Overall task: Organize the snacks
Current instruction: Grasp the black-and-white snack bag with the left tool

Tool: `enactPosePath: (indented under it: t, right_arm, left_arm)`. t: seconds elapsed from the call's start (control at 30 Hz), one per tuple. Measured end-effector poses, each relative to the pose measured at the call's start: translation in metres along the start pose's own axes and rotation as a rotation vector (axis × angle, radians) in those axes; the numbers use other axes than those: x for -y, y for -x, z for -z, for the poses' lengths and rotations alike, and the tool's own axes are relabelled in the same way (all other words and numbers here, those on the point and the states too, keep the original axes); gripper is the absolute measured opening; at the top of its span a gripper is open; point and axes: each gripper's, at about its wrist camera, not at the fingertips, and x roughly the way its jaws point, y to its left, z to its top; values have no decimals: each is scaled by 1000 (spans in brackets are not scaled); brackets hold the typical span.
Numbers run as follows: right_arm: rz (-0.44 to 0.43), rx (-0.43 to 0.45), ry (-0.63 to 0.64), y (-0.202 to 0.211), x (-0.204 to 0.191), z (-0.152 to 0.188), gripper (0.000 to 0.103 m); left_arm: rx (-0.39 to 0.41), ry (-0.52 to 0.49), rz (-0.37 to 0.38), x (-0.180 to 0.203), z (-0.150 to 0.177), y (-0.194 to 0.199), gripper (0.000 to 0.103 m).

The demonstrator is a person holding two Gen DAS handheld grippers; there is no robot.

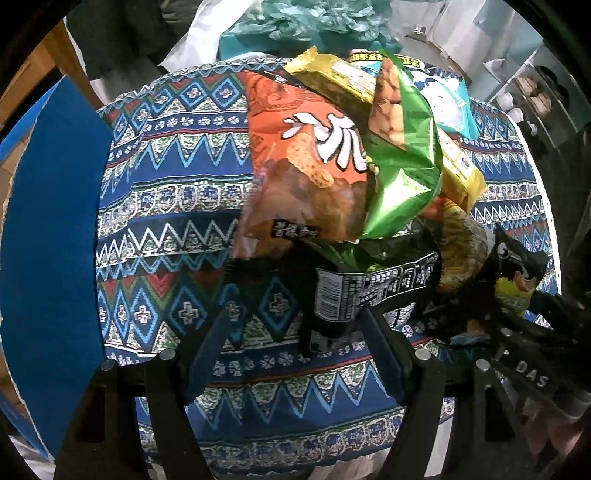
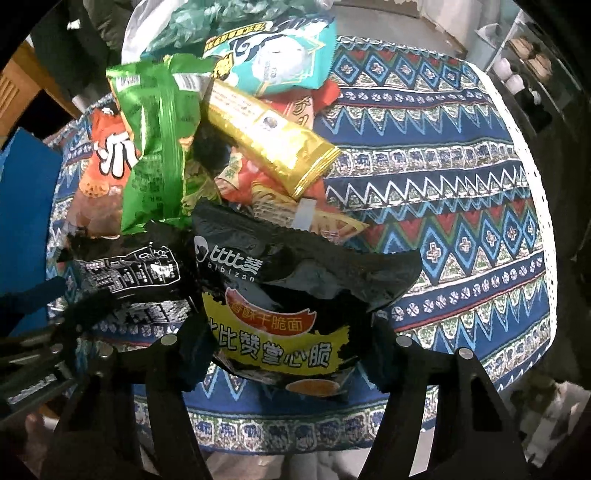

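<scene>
A heap of snack bags lies on a round table with a patterned cloth [image 1: 162,206]. An orange bag [image 1: 306,166], a green bag [image 1: 402,155] and a gold bag [image 1: 458,166] are stacked in it. My left gripper [image 1: 295,343] is open, its fingers on either side of a black bag [image 1: 354,295] with white print. My right gripper [image 2: 291,350] is open around a black and yellow noodle bag [image 2: 295,314]. The green bag [image 2: 159,147], gold bag [image 2: 273,140] and a teal bag [image 2: 280,62] lie beyond it.
A blue box [image 1: 51,258] stands at the table's left edge. Teal plastic [image 1: 295,18] lies behind the table. The patterned cloth [image 2: 443,184] is bare on the right half. Shelves with jars [image 2: 524,62] stand at the far right.
</scene>
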Motion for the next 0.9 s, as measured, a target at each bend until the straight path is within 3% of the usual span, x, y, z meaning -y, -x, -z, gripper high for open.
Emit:
enactPosePath:
  t: [0.13,0.43,0.57,0.67,0.73,0.9]
  right_arm:
    - [-14,-9,-11,0,5,-1,67]
    - [-20,-11,-49,6,42,3,67]
    - [-22,-13,-48,7,40,2,67]
    - [-20,-16,-47,11,37,2,67]
    - [-16,-17,-48,11,38,2,67]
    - [-16,-16,-41,6,28,-2,67]
  left_arm:
    - [0,-5,-16,8,-1,-6,80]
    - [-26,14,0,33,-7,-28,80]
    - [-44,20,11,49,-10,-43,80]
    - [-38,22,48,54,-12,-47,66]
    - [-35,20,84,57,-9,-46,50]
    - [-21,-14,92,56,-3,-42,36]
